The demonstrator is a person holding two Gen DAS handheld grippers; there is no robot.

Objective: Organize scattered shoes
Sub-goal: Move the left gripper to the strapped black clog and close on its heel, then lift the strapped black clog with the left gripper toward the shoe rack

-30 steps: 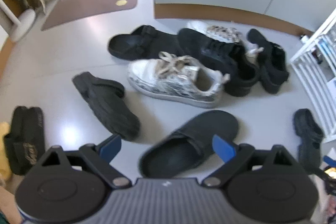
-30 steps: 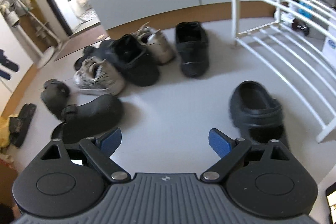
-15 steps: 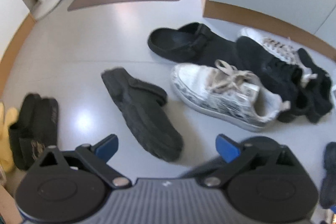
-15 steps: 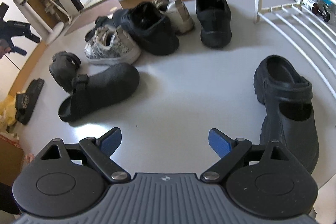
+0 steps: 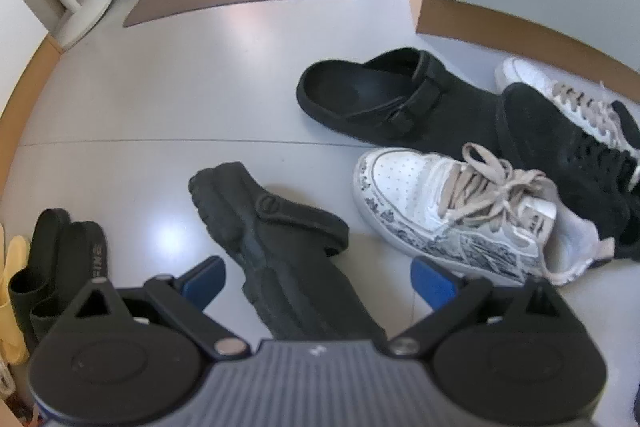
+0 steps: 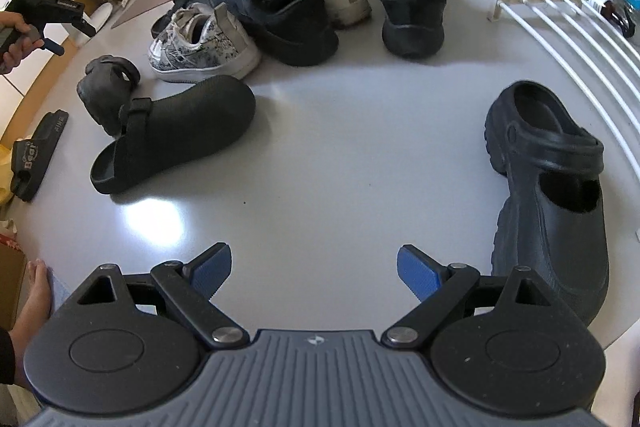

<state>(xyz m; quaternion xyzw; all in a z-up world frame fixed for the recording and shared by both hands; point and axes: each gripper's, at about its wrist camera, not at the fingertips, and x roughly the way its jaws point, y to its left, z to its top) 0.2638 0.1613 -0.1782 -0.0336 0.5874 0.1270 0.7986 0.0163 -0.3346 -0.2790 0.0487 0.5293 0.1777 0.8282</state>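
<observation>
Lining up on the clog (image 5: 280, 247) lying on its side on the floor (image 5: 160, 87).
Both tongs gaping, empty: left gripper (image 5: 318, 279) straddling it without touching, right gripper (image 6: 314, 269) over bare floor beside its mate (image 6: 548, 187). Best to settle lower, pinch across the middle, avoid the sneaker (image 5: 460, 215).

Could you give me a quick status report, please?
Both grippers open, empty. Left gripper over tipped black clog. Right gripper above bare floor.
</observation>
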